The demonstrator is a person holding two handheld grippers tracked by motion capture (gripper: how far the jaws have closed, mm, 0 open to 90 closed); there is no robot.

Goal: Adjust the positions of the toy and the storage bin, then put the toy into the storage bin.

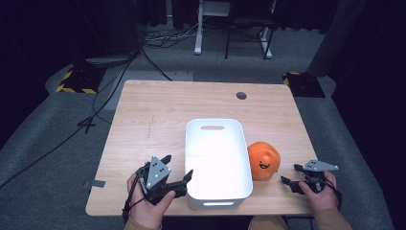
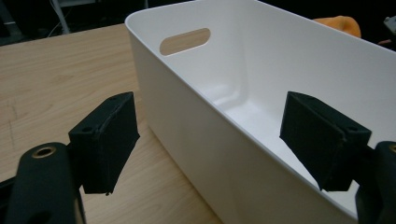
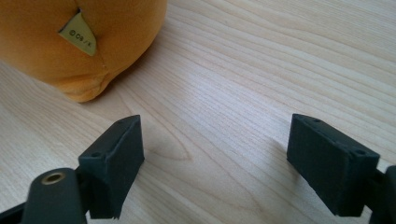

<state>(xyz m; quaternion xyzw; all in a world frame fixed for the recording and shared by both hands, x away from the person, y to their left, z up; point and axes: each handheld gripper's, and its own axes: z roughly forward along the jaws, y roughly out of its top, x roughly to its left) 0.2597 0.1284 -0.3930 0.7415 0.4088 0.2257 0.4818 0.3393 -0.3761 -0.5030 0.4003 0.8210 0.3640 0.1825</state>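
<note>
both grippers are matte black, the left gripper (image 1: 177, 168) and the right gripper (image 1: 292, 173) each with a grey three-cornered plate on top. blocky fingers (image 2: 105, 140) with small screw holes, brass-ringed holes at the base, black cables trailing, tan sleeves.

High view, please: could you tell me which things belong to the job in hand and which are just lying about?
In the job:
- white bin, its near wall straddled by the open left tongs
- orange plush toy, beside the bin, near the open right tongs

Lying about:
- cables on the floor
- desk frame behind the table
</note>
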